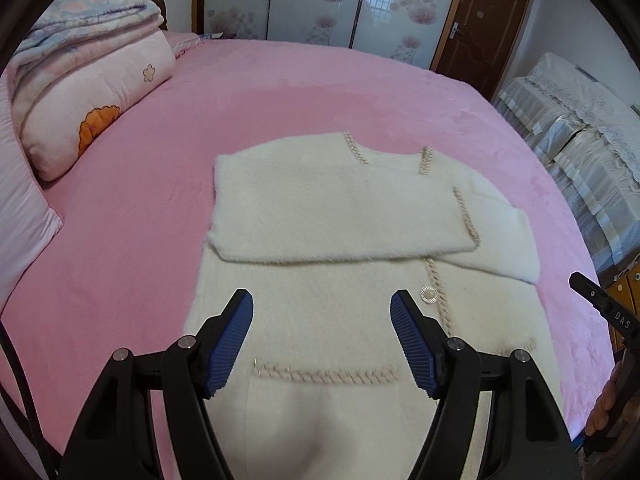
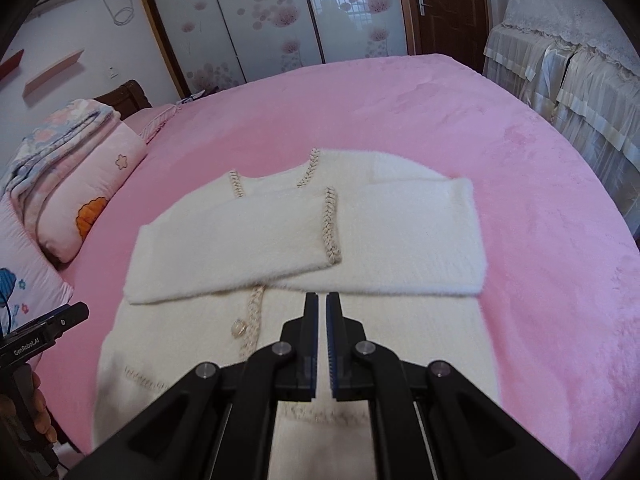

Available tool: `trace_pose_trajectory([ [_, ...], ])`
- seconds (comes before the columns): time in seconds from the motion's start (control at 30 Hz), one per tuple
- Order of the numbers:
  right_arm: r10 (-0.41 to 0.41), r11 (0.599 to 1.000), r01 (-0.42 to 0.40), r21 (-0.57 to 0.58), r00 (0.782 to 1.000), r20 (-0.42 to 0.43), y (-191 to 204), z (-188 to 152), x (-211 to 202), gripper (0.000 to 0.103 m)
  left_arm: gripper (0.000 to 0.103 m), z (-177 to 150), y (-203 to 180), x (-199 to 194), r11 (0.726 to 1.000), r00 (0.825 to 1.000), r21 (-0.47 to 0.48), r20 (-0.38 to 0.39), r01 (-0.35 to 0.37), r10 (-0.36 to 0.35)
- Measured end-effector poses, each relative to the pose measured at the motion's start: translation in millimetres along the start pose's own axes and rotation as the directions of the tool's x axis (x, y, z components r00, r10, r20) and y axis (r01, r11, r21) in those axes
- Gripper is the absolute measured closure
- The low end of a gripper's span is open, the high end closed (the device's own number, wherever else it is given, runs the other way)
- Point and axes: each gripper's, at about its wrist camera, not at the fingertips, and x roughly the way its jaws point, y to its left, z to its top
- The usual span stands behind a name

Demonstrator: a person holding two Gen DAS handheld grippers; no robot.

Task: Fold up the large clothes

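A cream fluffy cardigan (image 1: 344,216) (image 2: 304,232) with braided trim lies flat on the pink bed, front up, collar away from me. Both sleeves are folded across the chest, one over the other. A pearl button (image 1: 428,294) (image 2: 237,327) sits on the front placket. My left gripper (image 1: 322,312) hovers above the lower body of the cardigan, open, with nothing between its blue pads. My right gripper (image 2: 321,300) hangs above the cardigan's lower half, shut and empty. Each gripper shows at the edge of the other's view: the right gripper (image 1: 600,300) and the left gripper (image 2: 48,332).
The pink bedspread (image 1: 320,92) (image 2: 520,184) spreads wide around the garment. Folded quilts and pillows (image 1: 88,80) (image 2: 76,184) are stacked at the left. Covered furniture (image 1: 580,132) (image 2: 568,60) stands beyond the bed's right edge, sliding doors behind.
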Motion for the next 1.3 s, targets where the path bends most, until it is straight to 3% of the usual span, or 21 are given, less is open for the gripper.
trace_pose_trajectory([
  [0.27, 0.010, 0.999, -0.007, -0.044, 0.997, 0.081, 4.1, -41.8, -74.7, 0.099, 0.029, -62.0, 1.6, -63.2, 0.999, 0.994, 0.022, 0.103, -0.048, 0.046],
  [0.33, 0.006, 0.999, -0.001, -0.048, 0.995, 0.099, 4.9, -54.1, -89.4, 0.091, 0.028, -76.1, 5.9, -73.5, 0.998, 0.992, 0.015, 0.114, -0.063, 0.061],
  [0.4, -0.007, 0.998, 0.013, -0.053, 0.993, 0.116, 5.9, -65.9, -100.6, 0.068, 0.028, -89.6, 13.6, -81.1, 0.998, 0.992, 0.002, 0.112, -0.056, 0.056],
  [0.47, -0.020, 0.997, 0.029, -0.065, 0.990, 0.140, 8.3, -77.9, -111.3, 0.063, 0.028, -101.6, 21.7, -84.7, 0.999, 0.993, -0.010, 0.101, -0.053, 0.054],
  [0.7, -0.042, 0.996, 0.054, -0.074, 0.987, 0.154, 6.8, -115.9, -132.1, 0.063, 0.028, -138.4, 42.9, -81.5, 0.995, 0.994, -0.019, 0.038, -0.102, 0.102],
  [0.8, -0.054, 0.996, 0.063, -0.061, 0.989, 0.139, 0.2, -130.1, -134.3, 0.063, 0.028, -141.3, 48.7, -80.4, 0.995, 0.996, -0.051, 0.029, -0.081, 0.082],
  [1.03, -0.099, 0.994, 0.102, -0.040, 0.993, 0.062, -23.7, -162.4, -121.7, 0.062, 0.028, -160.4, 67.3, -65.4, 0.996, 0.997, -0.059, -0.032, -0.072, 0.070],
  [1.23, -0.133, 0.991, 0.134, 0.018, 0.991, -0.023, -49.1, -181.0, -106.3, 0.062, 0.028, -184.3, 109.5, -36.5, 0.984, 0.991, -0.173, -0.131, -0.051, 0.028],
  [1.3, -0.144, 0.989, 0.146, 0.035, 0.989, -0.040, -58.2, -187.7, -103.1, 0.062, 0.028, -190.3, 115.9, -29.2, 0.985, 0.989, -0.165, -0.149, -0.044, 0.019],
])
